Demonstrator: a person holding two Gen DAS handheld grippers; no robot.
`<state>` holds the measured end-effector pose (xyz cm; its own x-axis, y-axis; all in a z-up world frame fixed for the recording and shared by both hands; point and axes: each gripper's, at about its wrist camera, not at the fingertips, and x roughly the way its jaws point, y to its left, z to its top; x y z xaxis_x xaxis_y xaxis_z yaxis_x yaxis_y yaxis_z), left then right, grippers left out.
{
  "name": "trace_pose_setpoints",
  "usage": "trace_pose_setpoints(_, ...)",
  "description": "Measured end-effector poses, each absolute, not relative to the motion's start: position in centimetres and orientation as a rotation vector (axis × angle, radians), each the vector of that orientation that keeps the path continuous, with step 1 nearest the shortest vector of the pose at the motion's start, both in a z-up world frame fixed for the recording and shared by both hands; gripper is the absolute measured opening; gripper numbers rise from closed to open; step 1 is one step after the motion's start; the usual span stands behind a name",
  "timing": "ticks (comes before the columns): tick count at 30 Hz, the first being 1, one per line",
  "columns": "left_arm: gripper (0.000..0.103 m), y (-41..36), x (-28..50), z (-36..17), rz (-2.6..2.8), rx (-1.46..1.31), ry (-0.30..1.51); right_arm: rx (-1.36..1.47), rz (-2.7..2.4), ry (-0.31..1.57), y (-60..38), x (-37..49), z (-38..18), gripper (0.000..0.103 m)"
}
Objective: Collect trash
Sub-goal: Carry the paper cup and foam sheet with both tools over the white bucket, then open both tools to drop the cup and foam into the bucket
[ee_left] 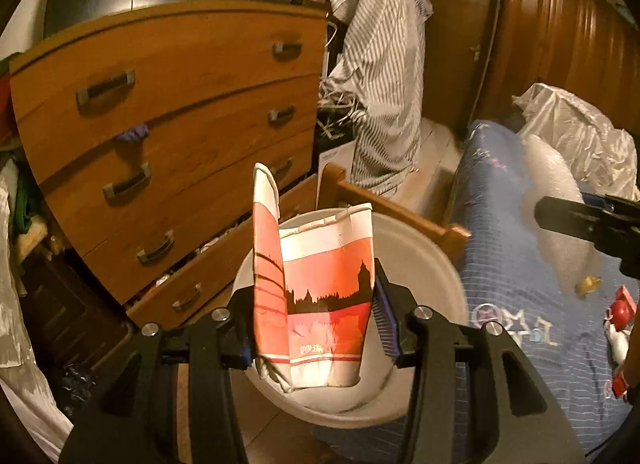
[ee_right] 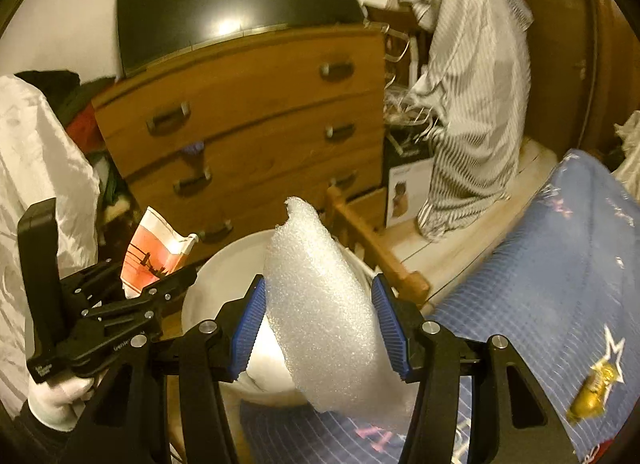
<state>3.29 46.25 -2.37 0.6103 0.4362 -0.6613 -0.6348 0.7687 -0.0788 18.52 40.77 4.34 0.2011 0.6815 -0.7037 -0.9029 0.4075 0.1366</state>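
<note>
My left gripper (ee_left: 316,312) is shut on a crushed red-and-white paper cup (ee_left: 320,296) and holds it over a white round bin (ee_left: 432,260) beside the bed. The cup also shows in the right wrist view (ee_right: 154,256), held by the left gripper (ee_right: 160,284). My right gripper (ee_right: 320,324) is shut on a white foam sheet (ee_right: 324,312) above the same bin (ee_right: 212,288). In the left wrist view the right gripper's black tip (ee_left: 560,216) enters from the right, its jaws hidden.
A wooden chest of drawers (ee_left: 168,124) stands behind the bin, its lowest drawer ajar. A bed with a blue cover (ee_right: 560,264) lies to the right, with a gold wrapper (ee_right: 596,388) on it. A striped shirt (ee_left: 384,76) hangs behind. A crumpled clear plastic bag (ee_left: 576,132) lies on the bed.
</note>
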Motion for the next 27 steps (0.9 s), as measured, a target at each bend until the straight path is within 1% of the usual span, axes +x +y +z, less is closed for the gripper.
trace_pose_setpoints(5, 0.044, 48.0, 4.0, -4.1, 0.63, -0.344, 0.697, -0.362, 1.138, 0.841, 43.8, 19.5, 1.2, 0.055)
trace_pose_setpoints(16, 0.044, 49.3, 5.0, -5.7, 0.62, -0.351, 0.713, -0.36, 1.155, 0.885, 46.2, 20.4, -1.0, 0.056)
trace_pose_setpoints(17, 0.047, 49.4, 5.0, -5.7, 0.623, -0.346, 0.714, -0.358, 1.164, 0.888, 46.1, 20.6, -1.1, 0.057)
trace_pose_setpoints(18, 0.051, 49.4, 5.0, -5.8, 0.625, -0.343, 0.717, -0.353, 1.174, 0.894, 46.2, 20.6, -1.1, 0.065)
trace_pose_setpoints(19, 0.062, 49.5, 5.0, -5.8, 0.632, -0.34, 0.717, -0.344, 1.175, 0.886, 46.1, 20.7, -1.0, 0.071)
trace_pose_setpoints(20, 0.07, 49.6, 4.9, -5.8, 0.647, -0.339, 0.71, -0.335, 1.178, 0.88, 45.9, 20.8, -0.8, 0.076)
trace_pose_setpoints(21, 0.072, 49.7, 4.7, -5.8, 0.657, -0.341, 0.702, -0.323, 1.184, 0.88, 45.7, 20.9, -0.7, 0.076)
trace_pose_setpoints(27, 0.072, 50.2, 3.8, -5.7, 0.671, -0.358, 0.694, -0.261, 1.186, 0.856, 43.3, 21.4, 0.3, 0.076)
